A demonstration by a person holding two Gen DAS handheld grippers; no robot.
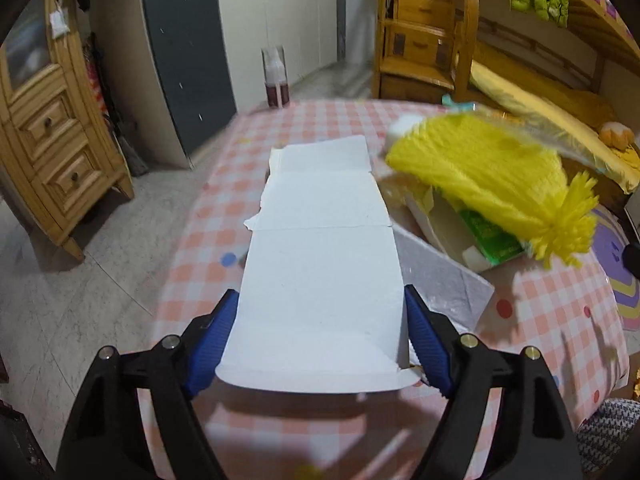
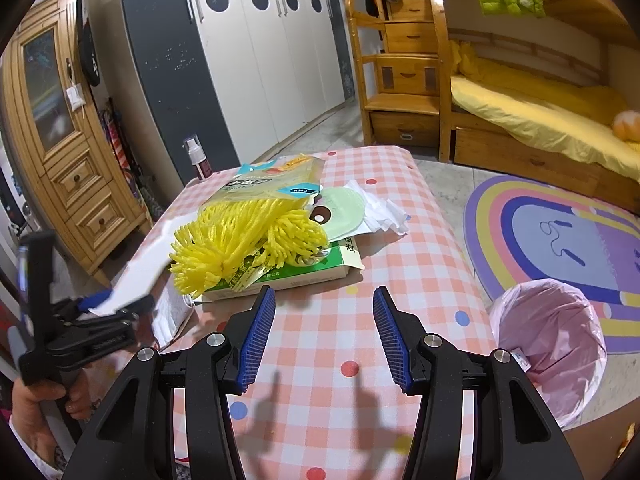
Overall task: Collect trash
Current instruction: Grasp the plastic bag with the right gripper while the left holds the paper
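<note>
My left gripper [image 1: 322, 320] is shut on a flat white carton strip [image 1: 320, 248] and holds it above the checkered table [image 1: 560, 320]; it also shows in the right wrist view [image 2: 116, 304], with the strip [image 2: 136, 276] blurred. My right gripper [image 2: 324, 300] is open and empty over the table [image 2: 340, 352]. Ahead of it lies a trash pile: yellow foam net [image 2: 240, 236], green box [image 2: 296, 272], snack bag [image 2: 272, 184], green lid [image 2: 344, 212], crumpled paper [image 2: 384, 212]. The net [image 1: 492, 176] and box [image 1: 488, 236] show right of the strip.
A bin with a pink liner [image 2: 556, 340] stands on the floor right of the table. A spray bottle [image 2: 198, 158] stands at the table's far left edge. A wooden cabinet [image 2: 60, 152] is left, a bunk bed [image 2: 540, 120] right, a rainbow rug [image 2: 560, 232] on the floor.
</note>
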